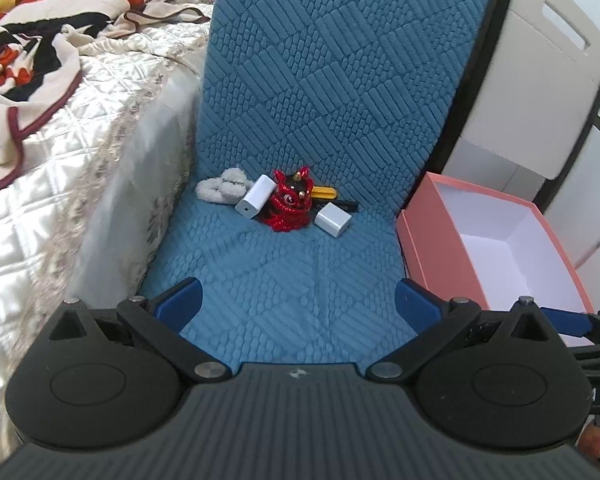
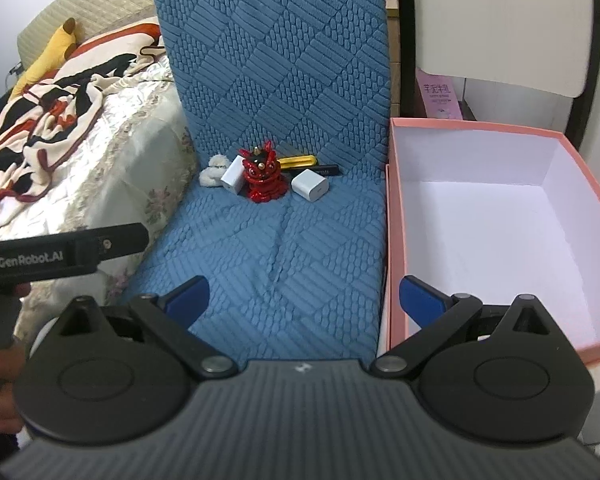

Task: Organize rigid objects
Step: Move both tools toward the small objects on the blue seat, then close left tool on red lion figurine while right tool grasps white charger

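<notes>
We hold both tools, left tool (image 1: 298,300) and right tool (image 2: 304,298), wide open and empty. The red toy (image 1: 286,204) sits between two white chargers (image 1: 255,199); grabbing it carelessly could knock them over.

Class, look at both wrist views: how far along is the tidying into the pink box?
Done: nothing; the pink box is empty. In hand: nothing; the left gripper and right gripper are open. Left: the red lion figurine, two white chargers, the yellow item and the black item on the blue chair.
</notes>
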`<state>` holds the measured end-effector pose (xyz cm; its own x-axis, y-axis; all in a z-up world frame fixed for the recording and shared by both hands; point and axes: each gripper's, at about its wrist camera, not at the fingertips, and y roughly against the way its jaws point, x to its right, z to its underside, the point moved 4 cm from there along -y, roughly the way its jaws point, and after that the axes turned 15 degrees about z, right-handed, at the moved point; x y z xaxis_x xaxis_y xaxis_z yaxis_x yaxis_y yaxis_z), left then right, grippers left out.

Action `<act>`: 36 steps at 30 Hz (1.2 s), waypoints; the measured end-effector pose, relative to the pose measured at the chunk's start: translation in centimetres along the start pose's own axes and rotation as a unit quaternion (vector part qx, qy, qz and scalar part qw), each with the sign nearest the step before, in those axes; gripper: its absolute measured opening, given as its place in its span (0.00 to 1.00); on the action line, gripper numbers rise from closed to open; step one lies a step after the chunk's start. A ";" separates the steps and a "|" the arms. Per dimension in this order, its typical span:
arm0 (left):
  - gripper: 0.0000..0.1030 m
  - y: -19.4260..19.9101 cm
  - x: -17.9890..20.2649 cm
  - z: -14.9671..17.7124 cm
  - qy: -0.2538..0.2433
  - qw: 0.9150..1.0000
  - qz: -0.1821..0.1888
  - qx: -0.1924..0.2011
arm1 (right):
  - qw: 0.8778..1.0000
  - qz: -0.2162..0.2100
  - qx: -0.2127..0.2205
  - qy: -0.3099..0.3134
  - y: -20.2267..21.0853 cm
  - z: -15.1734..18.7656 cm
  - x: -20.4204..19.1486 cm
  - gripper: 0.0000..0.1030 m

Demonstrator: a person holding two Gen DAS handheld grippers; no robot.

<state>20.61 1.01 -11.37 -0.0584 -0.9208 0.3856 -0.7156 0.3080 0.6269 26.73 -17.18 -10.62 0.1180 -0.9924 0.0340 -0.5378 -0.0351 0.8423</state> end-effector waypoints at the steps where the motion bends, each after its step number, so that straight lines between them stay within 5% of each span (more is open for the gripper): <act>1: 1.00 -0.6 -0.4 -0.4 0.002 1.000 0.001 0.000 | 1.000 -0.002 0.000 0.002 -0.4 -0.3 -0.1 1.00; 10: 1.00 -7.1 -3.8 -3.1 0.014 1.000 0.024 -0.006 | 1.000 -0.018 -0.006 0.018 -5.7 -3.1 -2.2 1.00; 26: 0.99 -19.8 -8.8 -6.7 0.013 0.997 0.073 -0.015 | 0.995 -0.017 -0.007 0.098 -18.4 -6.7 -5.3 0.60; 36: 0.81 -23.8 -9.1 -7.5 0.005 0.994 0.103 -0.019 | 0.989 0.004 0.004 0.149 -24.0 -8.6 -5.9 0.54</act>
<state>43.41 3.86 -24.69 -0.1937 -0.8348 0.5153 -0.6623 0.4987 0.5591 46.12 -9.49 -26.46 0.3543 -0.9137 0.1988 -0.5460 -0.0296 0.8372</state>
